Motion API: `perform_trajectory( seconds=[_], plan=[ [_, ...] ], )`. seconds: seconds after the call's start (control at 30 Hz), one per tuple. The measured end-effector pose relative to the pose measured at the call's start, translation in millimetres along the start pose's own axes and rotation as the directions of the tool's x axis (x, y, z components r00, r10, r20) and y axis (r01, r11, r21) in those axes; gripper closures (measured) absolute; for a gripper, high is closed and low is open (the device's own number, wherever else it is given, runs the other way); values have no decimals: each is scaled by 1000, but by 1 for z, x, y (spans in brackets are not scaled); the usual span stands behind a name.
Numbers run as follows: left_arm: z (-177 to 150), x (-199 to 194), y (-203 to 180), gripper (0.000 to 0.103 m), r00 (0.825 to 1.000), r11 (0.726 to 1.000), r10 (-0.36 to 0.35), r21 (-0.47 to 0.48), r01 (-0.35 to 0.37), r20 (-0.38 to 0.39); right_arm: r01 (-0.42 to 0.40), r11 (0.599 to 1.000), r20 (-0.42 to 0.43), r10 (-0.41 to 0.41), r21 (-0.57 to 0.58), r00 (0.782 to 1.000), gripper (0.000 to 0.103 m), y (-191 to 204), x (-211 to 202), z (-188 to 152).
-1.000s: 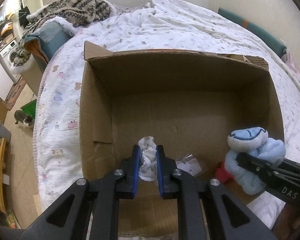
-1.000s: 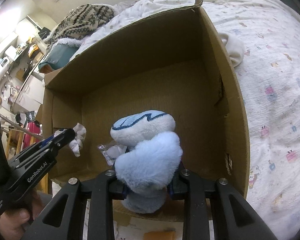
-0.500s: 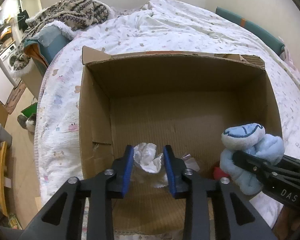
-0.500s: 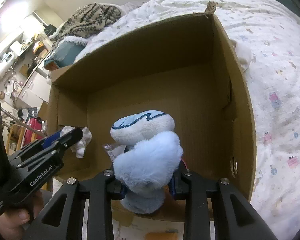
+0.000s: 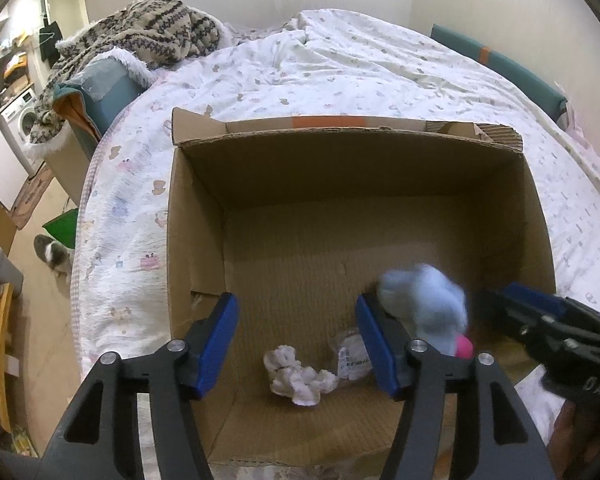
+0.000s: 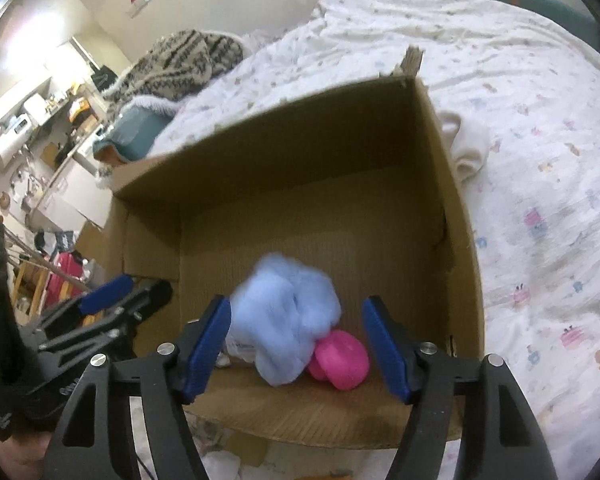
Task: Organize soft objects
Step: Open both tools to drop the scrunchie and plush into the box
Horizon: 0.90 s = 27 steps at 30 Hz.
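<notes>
An open cardboard box (image 5: pixel 380 184) sits on a bed covered by a white patterned quilt (image 5: pixel 340 64), and both grippers hang over its near edge. The left gripper (image 5: pixel 298 344) has its blue-padded jaws spread wide with nothing between them; on the box floor below, at about 6 o'clock in the left wrist view, lies a small crumpled white cloth (image 5: pixel 296 376), with a clear plastic wrapper (image 5: pixel 350 354) touching it at its 2 o'clock. The right gripper (image 6: pixel 296 344) is likewise spread wide and grips nothing. Between its jaws, but apart from both pads, is the light blue plush toy (image 6: pixel 286 312), smeared by motion blur, so whether it rests on the floor or is in mid-air is hard to say. A bright pink part (image 6: pixel 342 358) shows at its 4 o'clock, touching it. In the left wrist view the toy (image 5: pixel 424 304) sits at 3 o'clock, just beside the right gripper's tips (image 5: pixel 512 300). A patterned knit blanket (image 5: pixel 148 36) lies heaped at 11 o'clock on the far bed.
</notes>
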<state>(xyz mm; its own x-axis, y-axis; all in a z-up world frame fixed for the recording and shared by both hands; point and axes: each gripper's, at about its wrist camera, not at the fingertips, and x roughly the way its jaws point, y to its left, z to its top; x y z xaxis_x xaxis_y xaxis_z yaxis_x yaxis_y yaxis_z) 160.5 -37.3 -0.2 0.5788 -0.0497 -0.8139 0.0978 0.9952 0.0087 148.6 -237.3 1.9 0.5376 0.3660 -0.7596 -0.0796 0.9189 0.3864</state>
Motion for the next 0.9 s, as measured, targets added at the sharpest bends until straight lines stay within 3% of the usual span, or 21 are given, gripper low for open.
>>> perform_trajectory(
  seconds=[0.1,0.33,0.5,0.9],
  plan=[
    [0,-1,1,45,1000,1000,1,-5,-1,5,19,1000,41,-20,2,999,21,-1,-6,1],
    [0,-1,1,45,1000,1000,10,-11,-10,1,3,1000,28,-3,20,1000,21,-4,-7,3],
    [-2,-4,0,39,1000,1000,11,-6,-11,0,4,1000,32,-5,21,999,21,-5,-12,2],
    [-15,-36,19,38,1000,999,10,-53,-8,25,17,999,30,-18,31,999,21,-4,-32,-13]
  ],
)
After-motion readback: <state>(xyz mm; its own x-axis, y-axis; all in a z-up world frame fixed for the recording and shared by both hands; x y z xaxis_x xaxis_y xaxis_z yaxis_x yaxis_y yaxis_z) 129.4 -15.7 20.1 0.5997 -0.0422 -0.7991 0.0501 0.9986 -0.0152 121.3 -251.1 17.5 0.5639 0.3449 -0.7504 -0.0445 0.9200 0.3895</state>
